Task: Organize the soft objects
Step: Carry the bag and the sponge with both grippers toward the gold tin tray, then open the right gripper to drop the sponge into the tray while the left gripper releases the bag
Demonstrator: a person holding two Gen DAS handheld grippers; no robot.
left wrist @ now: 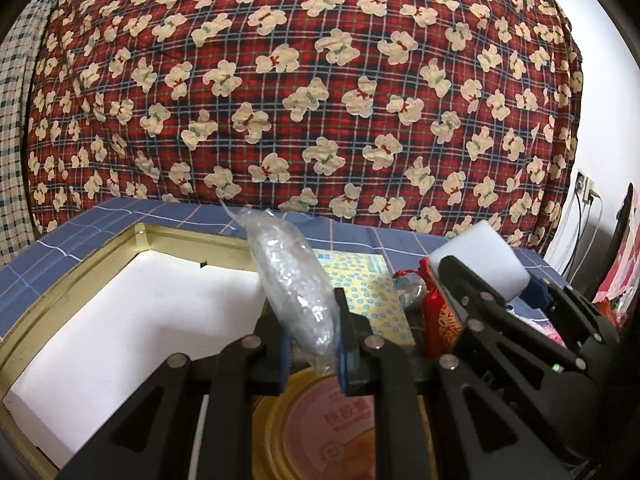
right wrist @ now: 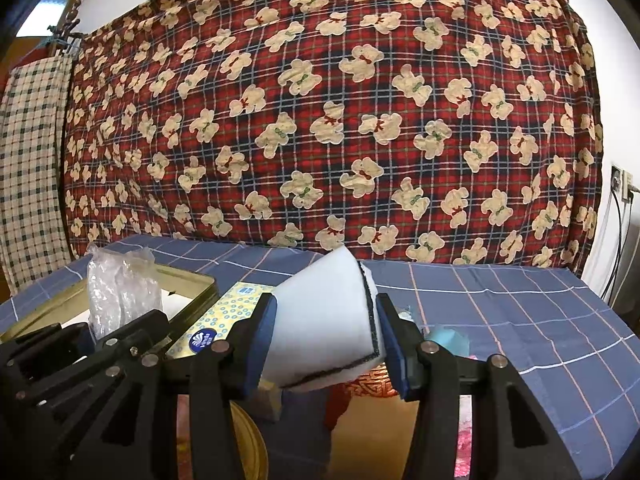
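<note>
Clear crinkled plastic bag clamped between the blue pads of the left gripper, jaws drawn close together on it; bag stands upright above the near right edge of the gold tin box, whose white interior shows bare. Right gripper clamped on a white foam block, jaws part-way apart at the block's width; a dark line runs along the block's right and lower edges. Both grippers held side by side above the surface, which carries a blue checked cloth. Yellow tissue pack with blue rings lies flat between tin and right gripper. Red pouch with gold pattern sits just beside the pack, under the foam block. Round gold lid with pink label directly below the left gripper. Red plaid bear-print fabric hangs behind.
</note>
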